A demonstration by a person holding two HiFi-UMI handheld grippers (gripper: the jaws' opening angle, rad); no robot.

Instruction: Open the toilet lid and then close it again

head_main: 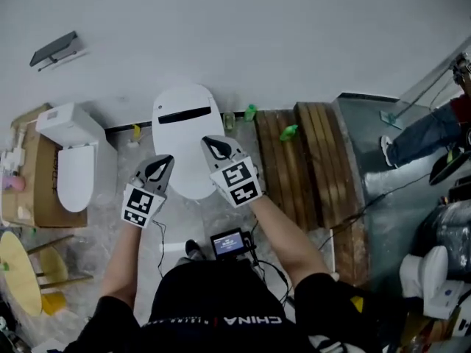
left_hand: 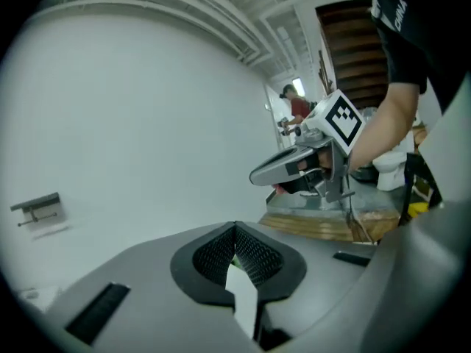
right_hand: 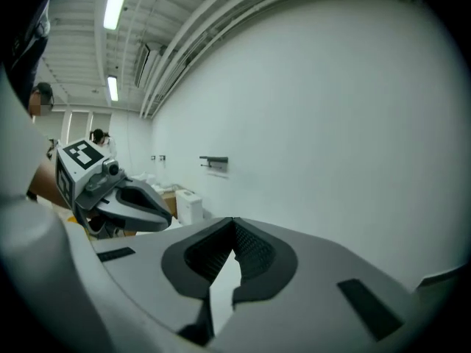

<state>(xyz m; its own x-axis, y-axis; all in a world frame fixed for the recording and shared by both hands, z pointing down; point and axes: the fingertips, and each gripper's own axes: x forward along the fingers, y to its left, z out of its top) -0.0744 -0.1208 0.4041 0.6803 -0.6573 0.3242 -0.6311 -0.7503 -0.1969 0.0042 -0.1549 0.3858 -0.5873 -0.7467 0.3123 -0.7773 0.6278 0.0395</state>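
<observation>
A plain white wall [head_main: 257, 35] fills the top of the head view, above a grey floor [head_main: 397, 197]. A person [head_main: 213, 307] in a black shirt stands at the bottom edge with both arms reaching forward. Straight ahead, against the wall, sits a white toilet [head_main: 182, 101] with its lid [head_main: 184, 142] lying down flat. Wooden planks [head_main: 313, 160] lie to its right. A second toilet [head_main: 73, 160] stands to the left, beside a cardboard box [head_main: 29, 190]. The left gripper [head_main: 158, 169] and the right gripper [head_main: 218, 150] are held side by side in the air above the lid, without touching it. On each, the jaws are pressed together with nothing between them. Two green bottles [head_main: 251, 112] stand near the wall.
</observation>
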